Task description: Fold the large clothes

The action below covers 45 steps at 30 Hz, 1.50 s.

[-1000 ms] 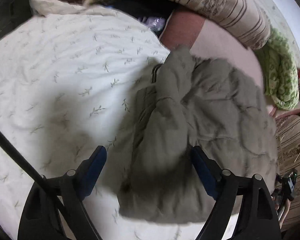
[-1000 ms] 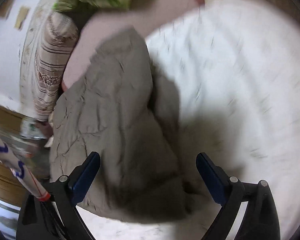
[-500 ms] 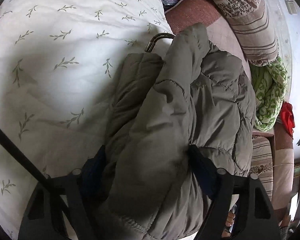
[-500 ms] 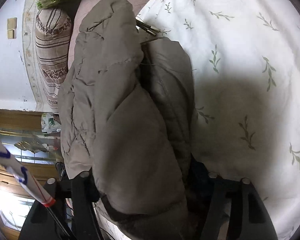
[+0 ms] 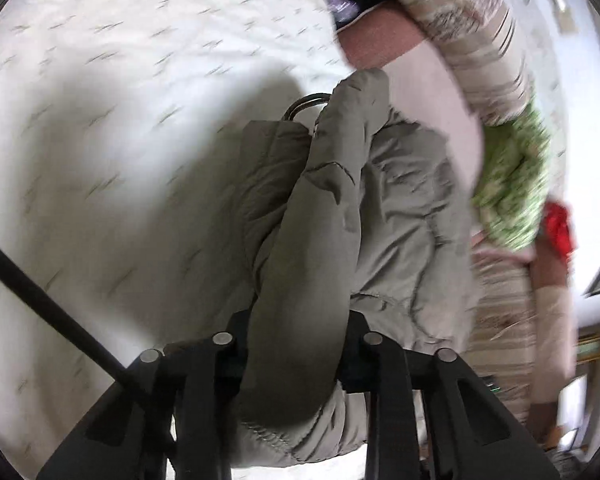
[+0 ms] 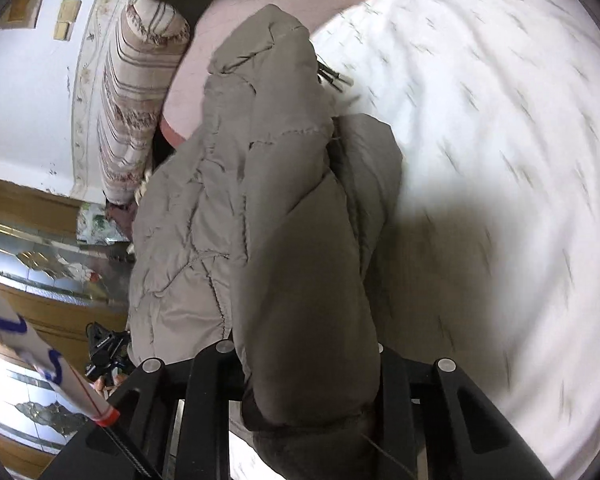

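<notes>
My left gripper (image 5: pixel 296 344) is clamped on a thick fold of the grey-green quilted jacket (image 5: pixel 364 208), and the padded cloth fills the whole gap between the two black fingers. The finger pads themselves are hidden under the cloth, so I see only the black frames on both sides. My right gripper (image 6: pixel 308 376) is pressed together on another bulky fold of the same jacket (image 6: pixel 236 184) — here too the pads are covered and only the frames show.

The jacket lies bunched on the bed, on a white quilt (image 5: pixel 112 128) with a small leaf print, and it stretches away from both grippers toward a plain pink sheet (image 6: pixel 236 12). Its lower hem is cut off by the bottom edge in both views. A dark metal hook of a hanger (image 5: pixel 304 102) sticks out from the far end of the jacket; the rest of the hanger is buried in the cloth.

Behind the jacket lies a long striped bolster (image 6: pixel 136 100), and next to it a green and white floral bundle (image 5: pixel 516 184), very blurred. A small red thing (image 5: pixel 558 228) is beside that bundle — I cannot tell what it is. Both views are smeared at the edges.
</notes>
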### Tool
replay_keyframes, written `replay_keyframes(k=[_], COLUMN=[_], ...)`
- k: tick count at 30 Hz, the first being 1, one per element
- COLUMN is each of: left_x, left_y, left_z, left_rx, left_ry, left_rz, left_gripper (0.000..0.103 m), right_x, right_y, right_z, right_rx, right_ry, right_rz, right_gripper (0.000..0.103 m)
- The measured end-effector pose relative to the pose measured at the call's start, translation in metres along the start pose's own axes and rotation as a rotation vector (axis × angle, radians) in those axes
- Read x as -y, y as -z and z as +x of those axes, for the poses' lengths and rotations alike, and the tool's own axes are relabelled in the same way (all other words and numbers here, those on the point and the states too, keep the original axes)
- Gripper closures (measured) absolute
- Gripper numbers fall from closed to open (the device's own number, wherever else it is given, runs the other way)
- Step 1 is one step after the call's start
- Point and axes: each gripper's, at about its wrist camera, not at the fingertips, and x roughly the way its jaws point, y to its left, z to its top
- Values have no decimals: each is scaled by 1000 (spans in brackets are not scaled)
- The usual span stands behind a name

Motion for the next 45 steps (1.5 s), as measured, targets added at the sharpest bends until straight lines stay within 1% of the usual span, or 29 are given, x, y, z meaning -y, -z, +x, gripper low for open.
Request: replay_keyframes(k=[1, 2, 3, 4, 5, 7, 8, 9, 10, 11, 12, 13, 16, 18, 20, 21, 23, 25, 26, 27, 28, 29, 31, 32, 34, 36, 38, 42, 45], left_x=[-2, -2, 0, 5, 9, 20, 26, 30, 39, 47, 51, 60, 73, 83, 95, 95, 96, 97, 99, 104, 109, 113, 121, 123, 126, 127, 129, 134, 135], left_y=[7, 11, 12, 14, 17, 30, 38, 47, 58, 70, 76, 89, 122, 144, 159, 169, 188, 200, 207, 215, 225, 235, 249, 255, 264, 270, 273, 277, 276], left_z=[-2, -4, -5, -7, -8, -13, -17, -20, -25, -29, -31, -36, -46, -50, -49, -52, -58, -62, -62, -62, -64, -67, -73, -77, -83, -92, -99, -107, -109], left_rx=[14, 37, 55, 89, 115, 179, 215, 250, 304, 347, 375, 424, 528, 588, 643, 664, 672, 626, 598, 590, 585, 579, 570, 566, 573, 579, 595, 619, 604], left_ry=[-32, -61, -89, -127, -151, -226, -263, -300, -362, -416, -451, -498, -539, -563, -632, -647, -617, -582, -566, -566, -586, -602, -596, -604, -618, -596, -589, -602, -601], left_rz=[9, 19, 33, 64, 89, 148, 175, 199, 242, 278, 300, 339, 411, 451, 469, 478, 494, 502, 523, 550, 581, 597, 609, 604, 589, 566, 555, 543, 531], left_gripper=[66, 62, 55, 51, 50, 47, 45, 42, 40, 39, 36, 32, 28, 26, 26, 26, 26, 26, 26, 26, 26, 26, 24, 22, 20, 20, 20, 18, 18], right_x=[5, 8, 10, 12, 11, 10, 9, 5, 3, -2, -7, -11, -17, -36, -62, -75, -94, -108, -113, -117, -124, -129, -144, -151, -164, -172, -182, -199, -200], right_y=[2, 3, 2, 2, 3, 8, 14, 23, 30, 37, 48, 54, 76, 94, 107, 118, 135, 156, 167, 178, 186, 193, 209, 214, 221, 226, 231, 245, 242], right_z=[0, 1, 1, -1, -4, -12, -19, -29, -38, -46, -56, -62, -82, -87, -82, -80, -73, -65, -64, -64, -62, -63, -69, -74, -80, -85, -87, -89, -90], right_rx=[-3, -5, 2, 21, 46, 85, 122, 181, 222, 263, 312, 337, 388, 438, 472, 488, 502, 500, 491, 478, 462, 457, 460, 467, 456, 447, 446, 485, 475], right_ry=[-3, -9, -12, -5, -2, 25, 64, 127, 165, 194, 230, 249, 249, 297, 349, 358, 371, 415, 415, 395, 390, 404, 467, 461, 429, 406, 443, 495, 454], right_rz=[18, 29, 36, 60, 78, 79, 69, 48, 27, 7, -19, -33, -96, -178, -265, -319, -361, -400, -401, -408, -417, -425, -447, -457, -465, -472, -482, -515, -506], right_gripper=[69, 63, 54, 50, 47, 42, 32, 20, 17, 15, 14, 12, 11, 11, 10, 10, 10, 10, 10, 10, 10, 10, 10, 10, 10, 10, 10, 9, 9])
